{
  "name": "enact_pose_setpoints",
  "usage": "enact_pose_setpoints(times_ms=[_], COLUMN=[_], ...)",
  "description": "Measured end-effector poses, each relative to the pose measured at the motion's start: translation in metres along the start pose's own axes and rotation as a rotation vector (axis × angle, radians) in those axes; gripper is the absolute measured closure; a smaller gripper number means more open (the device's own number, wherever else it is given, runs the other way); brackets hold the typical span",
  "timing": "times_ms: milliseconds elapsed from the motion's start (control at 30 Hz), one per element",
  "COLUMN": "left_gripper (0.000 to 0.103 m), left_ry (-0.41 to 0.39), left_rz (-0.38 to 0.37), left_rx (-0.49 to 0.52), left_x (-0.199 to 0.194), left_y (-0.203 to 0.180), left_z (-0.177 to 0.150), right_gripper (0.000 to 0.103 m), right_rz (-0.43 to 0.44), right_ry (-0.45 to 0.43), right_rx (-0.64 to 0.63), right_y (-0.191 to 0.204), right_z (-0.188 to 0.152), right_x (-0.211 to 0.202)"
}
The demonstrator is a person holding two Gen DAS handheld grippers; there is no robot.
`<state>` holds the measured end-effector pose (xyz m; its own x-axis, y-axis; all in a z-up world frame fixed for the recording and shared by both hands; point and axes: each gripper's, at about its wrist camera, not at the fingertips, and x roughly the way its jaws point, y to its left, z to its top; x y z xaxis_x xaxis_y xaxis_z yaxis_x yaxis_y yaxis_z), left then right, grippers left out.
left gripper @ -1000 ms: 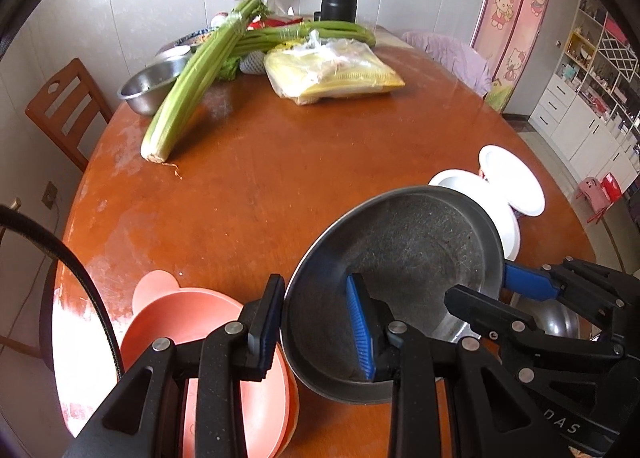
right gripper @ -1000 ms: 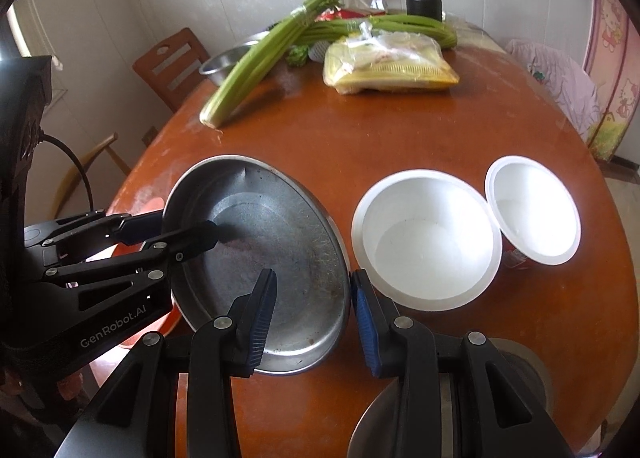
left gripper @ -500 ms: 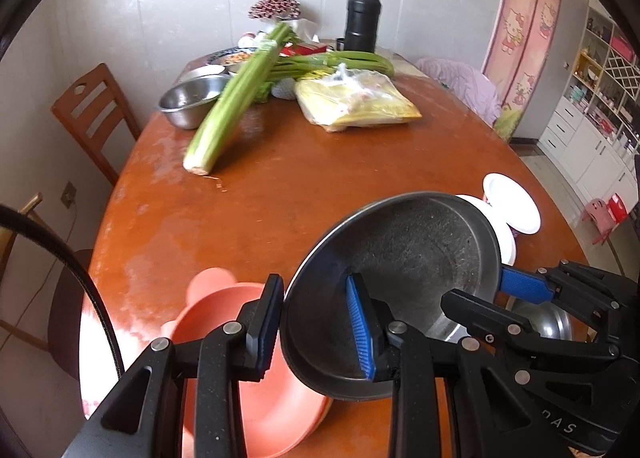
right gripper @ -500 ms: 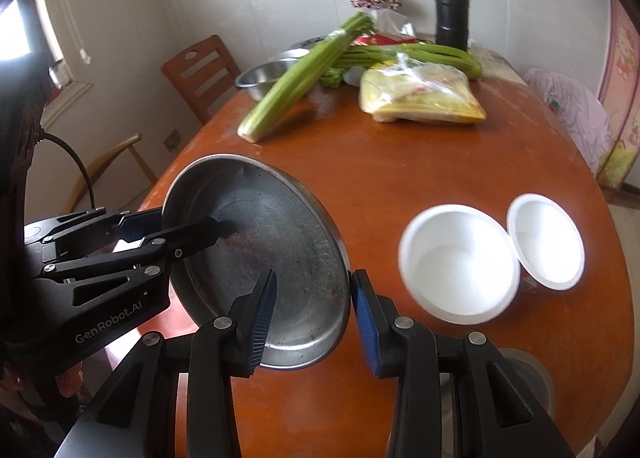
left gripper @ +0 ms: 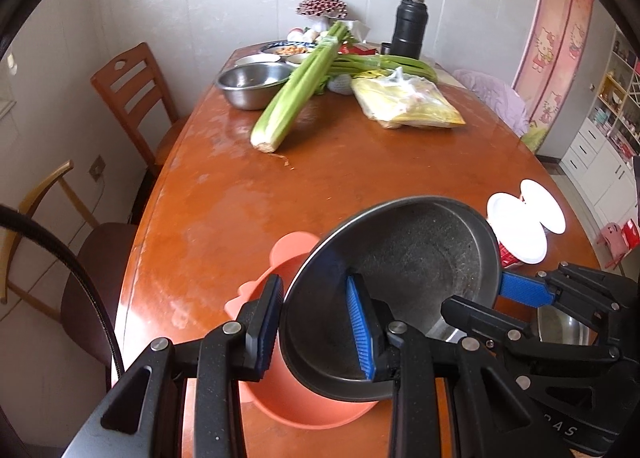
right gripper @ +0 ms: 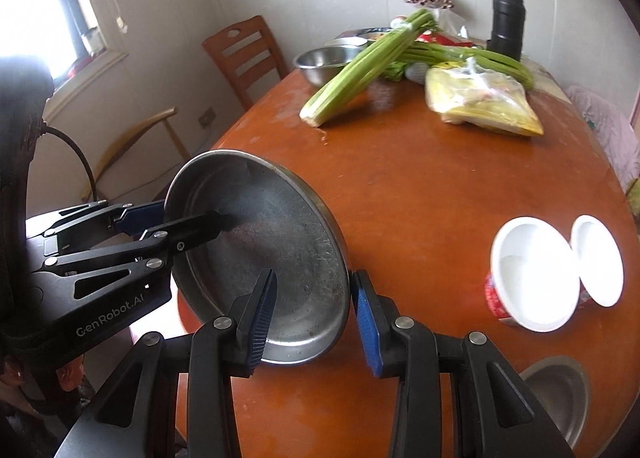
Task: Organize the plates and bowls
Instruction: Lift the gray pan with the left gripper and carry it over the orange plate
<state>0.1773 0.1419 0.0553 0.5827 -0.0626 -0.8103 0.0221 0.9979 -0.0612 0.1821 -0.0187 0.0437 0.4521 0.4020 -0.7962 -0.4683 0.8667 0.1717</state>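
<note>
Between both grippers, steel plate rim-clamped, tilted above table.

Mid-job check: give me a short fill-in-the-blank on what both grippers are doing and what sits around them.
1. Both the left gripper and the right gripper clamp the rim of the same ____ pan.
2. Below the pan lies a ____ coloured plate.
3. The two white bowls stand on the ____.

Missing words: metal; pink; table
</note>
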Motion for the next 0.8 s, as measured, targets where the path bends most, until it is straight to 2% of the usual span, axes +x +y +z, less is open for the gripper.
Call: enact_pose_setpoints(times_ms=[367, 800], left_gripper=[0.070, 0.070], left_ry=[0.012, 0.058], left_rz=[-0.002, -0.021], left_rx=[-0.058, -0.092], left_x=[0.007, 0.037], left_y=[0.030, 0.040], left_z=[-0.012, -0.015], right_gripper=[0.062, 0.062], right_rz=[0.033, 0.031], right_ry=[0.058, 0.094], right_rx=[-0.028, -0.013], right_y=[0.019, 0.016], right_z=[-0.001, -0.001], right_x=[0.026, 0.046])
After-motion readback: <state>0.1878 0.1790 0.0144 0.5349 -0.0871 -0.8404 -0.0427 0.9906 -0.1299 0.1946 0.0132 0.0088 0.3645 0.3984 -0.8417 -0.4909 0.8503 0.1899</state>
